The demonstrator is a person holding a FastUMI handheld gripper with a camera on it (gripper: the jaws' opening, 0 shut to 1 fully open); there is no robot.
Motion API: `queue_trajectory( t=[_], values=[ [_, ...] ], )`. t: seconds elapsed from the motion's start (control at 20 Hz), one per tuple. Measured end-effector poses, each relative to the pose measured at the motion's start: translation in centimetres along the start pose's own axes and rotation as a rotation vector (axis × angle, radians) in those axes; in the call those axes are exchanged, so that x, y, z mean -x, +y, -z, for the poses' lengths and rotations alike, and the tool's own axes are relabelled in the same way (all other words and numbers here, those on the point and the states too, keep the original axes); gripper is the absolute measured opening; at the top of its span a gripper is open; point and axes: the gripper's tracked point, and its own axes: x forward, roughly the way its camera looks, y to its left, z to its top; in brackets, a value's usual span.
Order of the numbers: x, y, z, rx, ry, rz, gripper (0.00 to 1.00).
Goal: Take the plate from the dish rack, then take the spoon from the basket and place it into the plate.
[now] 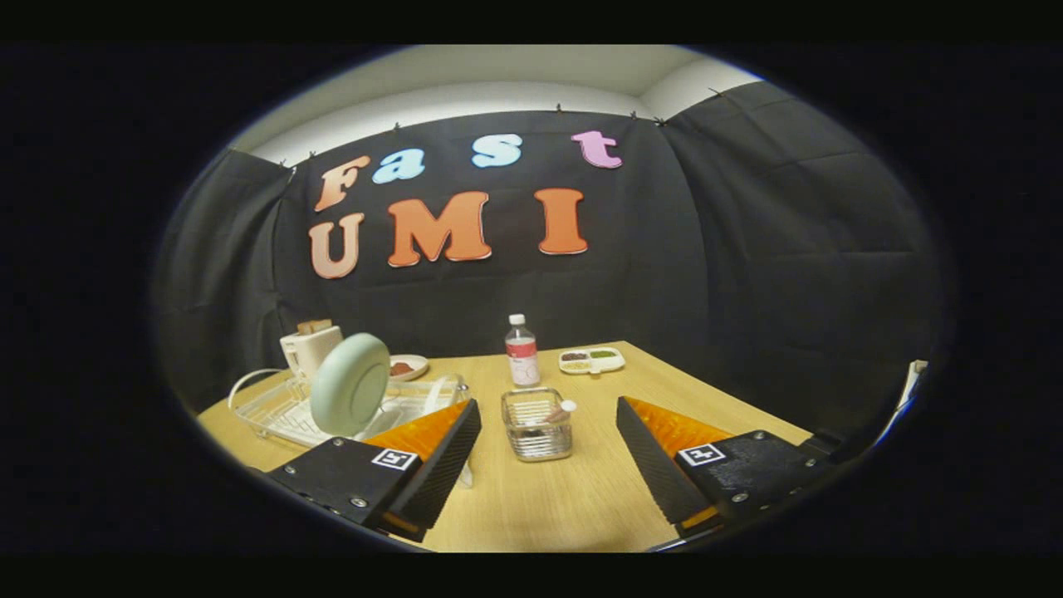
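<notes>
Right now the jaws gape wide and empty, the basket (538, 424) with the spoon (561, 409) just ahead between them, the plate (350, 384) upright in the dish rack (274, 407) beyond the left one.

Bare tabletop (573, 498) lies between the spread, empty tongs (548, 415), with the basket (537, 425) just ahead, a bottle (521, 351) beyond it, and the dish rack (286, 411) beside.

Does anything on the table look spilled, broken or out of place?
Nothing stands out. The plate stands on edge in the dish rack, the spoon sits in the basket, and the open gripper holds nothing.
</notes>
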Motion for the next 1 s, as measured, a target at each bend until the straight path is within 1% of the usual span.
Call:
queue_trajectory(
  t=[0.1,0.25,0.4,0.45,0.65,0.75,0.85,0.95,1.0],
  values=[
    [-0.9,3.5,-2.5,-0.006,-0.017,-0.046,0.98],
    [-2.9,9.7,-4.8,0.019,0.001,-0.124,0.98],
    [-6.1,14.7,-4.4,0.001,0.095,-0.165,0.98],
    [-7.2,15.9,-3.8,-0.006,0.137,-0.159,0.99],
    [-10.6,18.1,-0.5,0.036,0.262,-0.108,0.98],
    [-11.0,19.3,2.0,0.003,0.357,-0.108,0.98],
    [-11.3,19.5,4.0,-0.043,0.433,-0.083,0.96],
    [-11.8,19.9,5.7,-0.068,0.490,-0.068,0.90],
    [-11.8,20.0,6.4,-0.065,0.513,-0.057,0.81]
  ],
)
